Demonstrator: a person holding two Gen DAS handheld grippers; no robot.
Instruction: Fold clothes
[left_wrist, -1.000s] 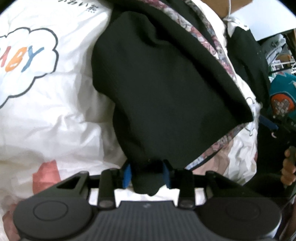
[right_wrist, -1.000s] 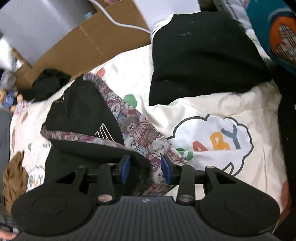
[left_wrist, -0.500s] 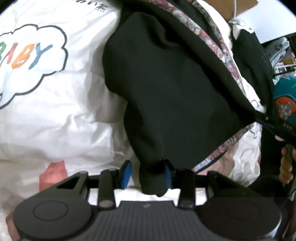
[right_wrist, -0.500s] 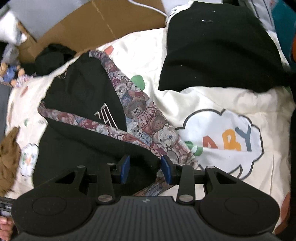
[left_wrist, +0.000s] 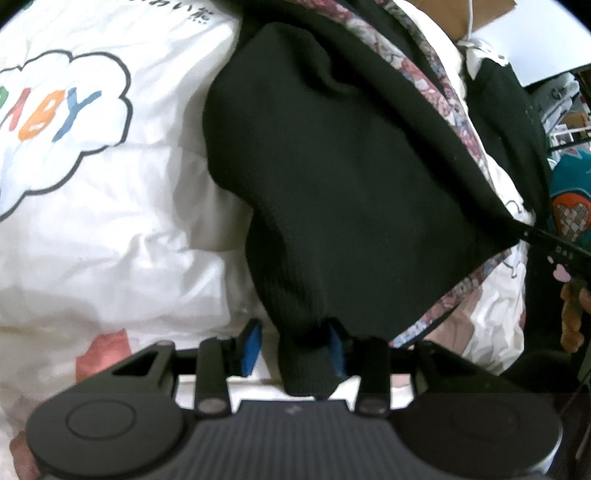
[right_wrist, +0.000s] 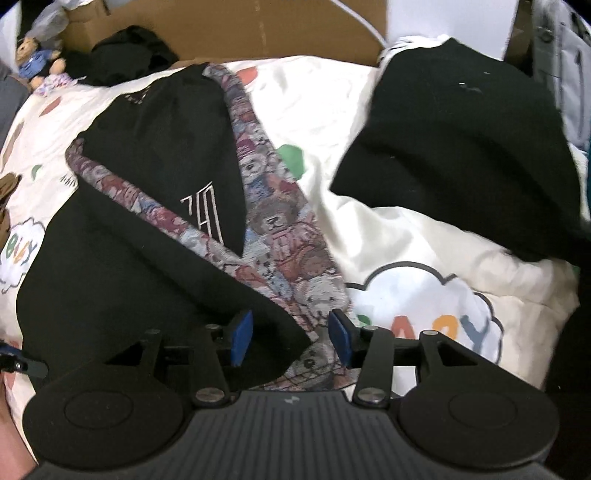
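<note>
A black garment (left_wrist: 351, 166) with a bear-print lining (right_wrist: 280, 236) lies spread on the white bedding (left_wrist: 92, 221). Its ribbed cuff end sits between the jaws of my left gripper (left_wrist: 293, 347), leaning on the right-hand pad, with a strip of white bedding showing beside the other pad. My right gripper (right_wrist: 291, 341) is over the garment's (right_wrist: 129, 258) near corner. Its jaws are opening, and the black hem and bear print lie between the pads without touching them. In the left wrist view the right gripper (left_wrist: 554, 247) shows at the garment's far right corner, with a hand behind it.
A folded black garment (right_wrist: 461, 147) rests at the back right of the bedding (right_wrist: 424, 306), which has a "BABY" cloud print. Cardboard (right_wrist: 258, 33) runs along the far edge, with a teddy bear (right_wrist: 37, 55) and a dark heap beside it. A teal cushion (left_wrist: 569, 199) lies to the right.
The right gripper's jaws have spread apart off the black hem, and its view has rolled. In the left gripper the cuff has slid against the right pad, leaving a gap at the left pad.
</note>
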